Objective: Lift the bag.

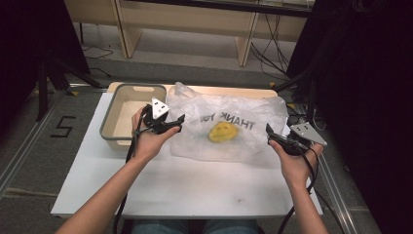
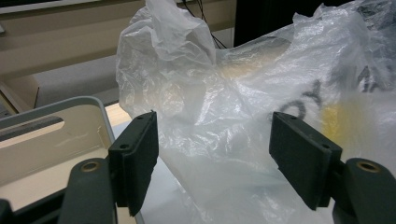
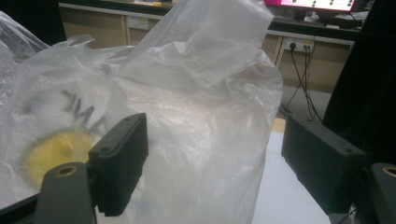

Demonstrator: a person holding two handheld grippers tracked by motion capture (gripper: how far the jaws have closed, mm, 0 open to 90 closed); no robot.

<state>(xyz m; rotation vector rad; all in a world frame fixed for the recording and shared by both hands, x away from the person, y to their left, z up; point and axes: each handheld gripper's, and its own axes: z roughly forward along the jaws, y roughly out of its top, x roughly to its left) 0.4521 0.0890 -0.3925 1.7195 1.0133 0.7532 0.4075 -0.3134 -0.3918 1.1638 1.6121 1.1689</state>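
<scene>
A thin, see-through plastic bag [image 1: 229, 129] lies crumpled across the middle of the white table [image 1: 185, 187], its black "THANK YOU" lettering reading upside down in the high view and a yellow smiley print [image 1: 223, 131] at its centre. A puffed-up fold of the bag rises at about 11 o'clock from that print, toward the table's far edge.

At 9 o'clock from the print, the left gripper [image 1: 179, 122] sits just at the bag's near-left edge. In the left gripper view its jaws stand wide apart — bag film [image 2: 219, 140] shows between and beyond them, but neither pad presses on it.

At 3 o'clock from the print, the right gripper [image 1: 269, 134] sits at the bag's right edge. In the right gripper view its jaws are likewise spread wide, with the bag's billowed side [image 3: 205, 121] lying between them; the left pad is close against the film, though a pinch cannot be made out, and the right pad stands clear over bare table.

Further out, at 9 o'clock beyond the left gripper, a grey-rimmed beige tub [image 1: 116, 97] rests on the table's far-left part — its rim and handle slot [image 2: 32, 128] appear in the left gripper view too, just beside the left jaw. The bag's left edge lies near the tub's right wall.
</scene>
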